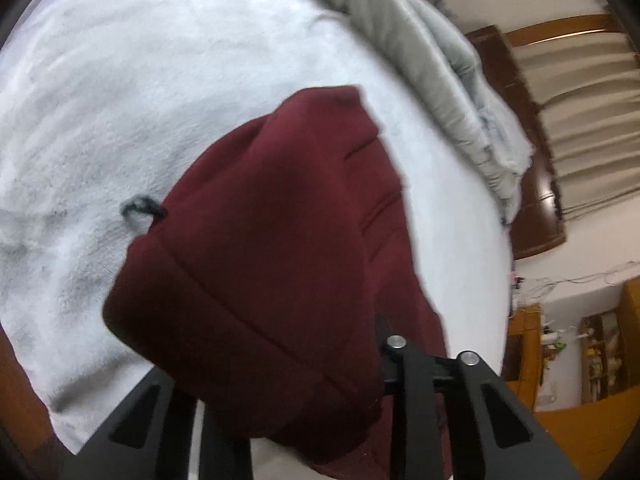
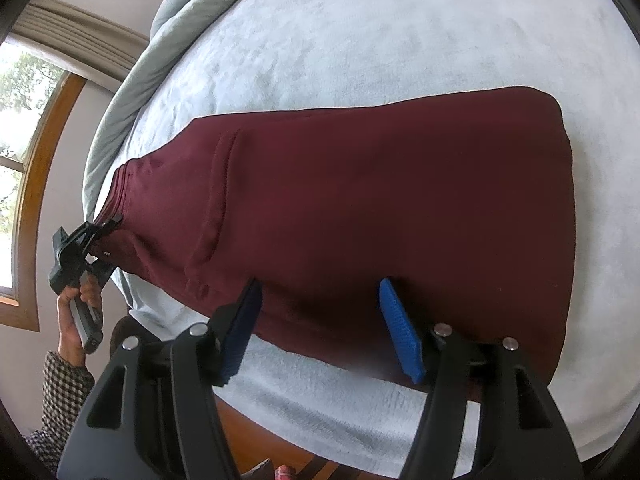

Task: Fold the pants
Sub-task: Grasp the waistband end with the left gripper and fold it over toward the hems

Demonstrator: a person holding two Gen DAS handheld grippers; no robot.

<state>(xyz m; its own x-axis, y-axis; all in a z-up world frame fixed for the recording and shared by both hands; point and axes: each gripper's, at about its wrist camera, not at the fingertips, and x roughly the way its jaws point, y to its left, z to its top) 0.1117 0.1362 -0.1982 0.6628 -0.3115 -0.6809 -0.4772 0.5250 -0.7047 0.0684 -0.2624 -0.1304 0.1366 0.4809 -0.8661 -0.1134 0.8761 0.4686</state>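
Observation:
Maroon pants lie folded lengthwise across a white fleece-covered bed, waistband to the left. At that end my left gripper is shut on the waistband, and a person's hand holds its handle. In the left wrist view the bunched maroon cloth drapes over the black fingers and hides their tips; a dark drawstring pokes out. My right gripper stands open over the pants' near edge, one blue pad on either side of the cloth.
A grey duvet is rolled along the far left of the bed. A wood-framed window is on the left wall. The wooden bed frame shows below the blanket edge. A checked sleeve sits at lower left.

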